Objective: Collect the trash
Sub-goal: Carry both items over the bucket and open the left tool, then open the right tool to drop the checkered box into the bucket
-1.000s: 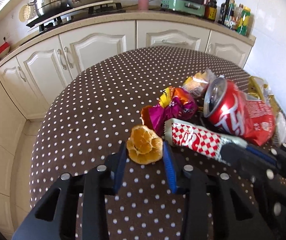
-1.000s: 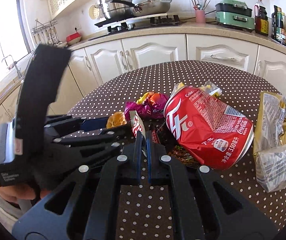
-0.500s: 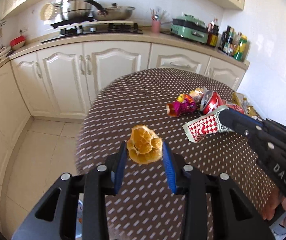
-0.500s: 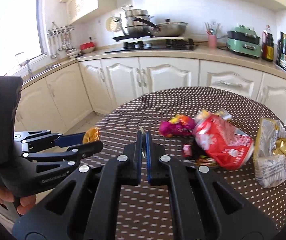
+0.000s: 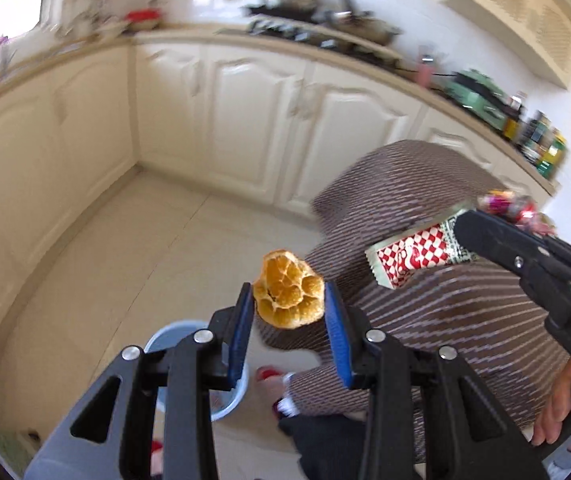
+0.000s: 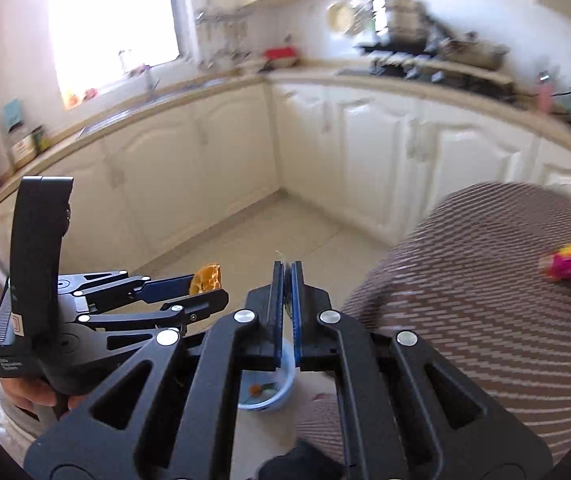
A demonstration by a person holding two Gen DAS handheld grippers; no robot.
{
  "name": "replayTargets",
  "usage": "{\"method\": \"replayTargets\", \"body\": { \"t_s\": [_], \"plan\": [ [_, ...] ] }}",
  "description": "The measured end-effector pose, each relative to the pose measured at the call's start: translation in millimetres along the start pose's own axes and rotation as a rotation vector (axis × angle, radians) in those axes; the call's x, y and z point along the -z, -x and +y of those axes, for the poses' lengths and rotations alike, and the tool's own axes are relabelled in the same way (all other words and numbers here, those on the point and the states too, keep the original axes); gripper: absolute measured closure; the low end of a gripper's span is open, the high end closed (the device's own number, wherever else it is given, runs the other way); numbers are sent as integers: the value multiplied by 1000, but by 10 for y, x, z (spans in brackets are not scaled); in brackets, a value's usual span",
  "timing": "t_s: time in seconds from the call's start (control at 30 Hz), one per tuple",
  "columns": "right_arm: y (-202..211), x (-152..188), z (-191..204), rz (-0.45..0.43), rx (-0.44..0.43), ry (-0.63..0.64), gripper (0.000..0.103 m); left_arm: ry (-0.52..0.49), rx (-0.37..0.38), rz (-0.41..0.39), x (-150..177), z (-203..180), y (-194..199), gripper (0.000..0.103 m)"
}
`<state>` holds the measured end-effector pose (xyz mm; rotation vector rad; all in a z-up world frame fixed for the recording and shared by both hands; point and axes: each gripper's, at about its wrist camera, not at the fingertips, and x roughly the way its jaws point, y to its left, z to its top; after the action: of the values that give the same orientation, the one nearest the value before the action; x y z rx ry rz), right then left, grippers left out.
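Note:
My left gripper (image 5: pixel 288 300) is shut on an orange peel (image 5: pixel 288 290) and holds it in the air past the table edge, above the floor. My right gripper (image 6: pixel 288 280) is shut on a red-and-white checked wrapper (image 5: pixel 413 254), seen edge-on in its own view. A light blue bin (image 6: pixel 273 394) stands on the floor below both grippers, with some scraps inside; it also shows in the left wrist view (image 5: pixel 173 330). More trash, a pink wrapper (image 6: pixel 567 266) and a red can, lies on the table at the far right.
The round table with a brown dotted cloth (image 6: pixel 485 300) is at the right. White kitchen cabinets (image 5: pixel 245 120) line the back and left. Tiled floor (image 5: pixel 125 260) lies between them. Both views are motion-blurred.
Both grippers have swung left and away from the table with the peel and the wrapper still held. The floor and the blue bin have come into view below them.

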<state>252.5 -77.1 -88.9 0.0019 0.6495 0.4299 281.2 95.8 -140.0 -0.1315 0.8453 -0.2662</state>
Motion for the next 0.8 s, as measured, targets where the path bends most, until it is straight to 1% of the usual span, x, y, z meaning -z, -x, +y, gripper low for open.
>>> {"method": "replayTargets", "body": {
  "t_s": [0.13,0.17,0.27,0.33,0.47,0.5,0.57,0.67,0.8],
  "plan": [
    [-677,169,385,92,-60,19,99,97,-47,58,259,622,-248,69],
    [-785,203,435,109,-69,20,99,116,-57,74,322,753,-332,69],
    [-1244,366,624,172,-89,33,99,171,-59,128,466,1079,-618,68],
    [-1471,445,659,200,-93,33,99,192,-68,155,527,1233,-813,68],
    [-1924,588,652,257,-93,3,99,258,-57,181,645,1472,-1174,65],
    [-2001,596,644,266,-90,1,99,271,-46,192,649,1498,-1263,58],
    [-2152,633,618,281,-81,-5,99,289,-46,225,701,1530,-1425,52],
    [-2343,694,548,305,-78,-24,99,283,-73,253,742,1583,-1550,51],
    [-2446,800,549,324,-86,-41,99,305,-70,262,836,1638,-1545,49]
  ]
}}
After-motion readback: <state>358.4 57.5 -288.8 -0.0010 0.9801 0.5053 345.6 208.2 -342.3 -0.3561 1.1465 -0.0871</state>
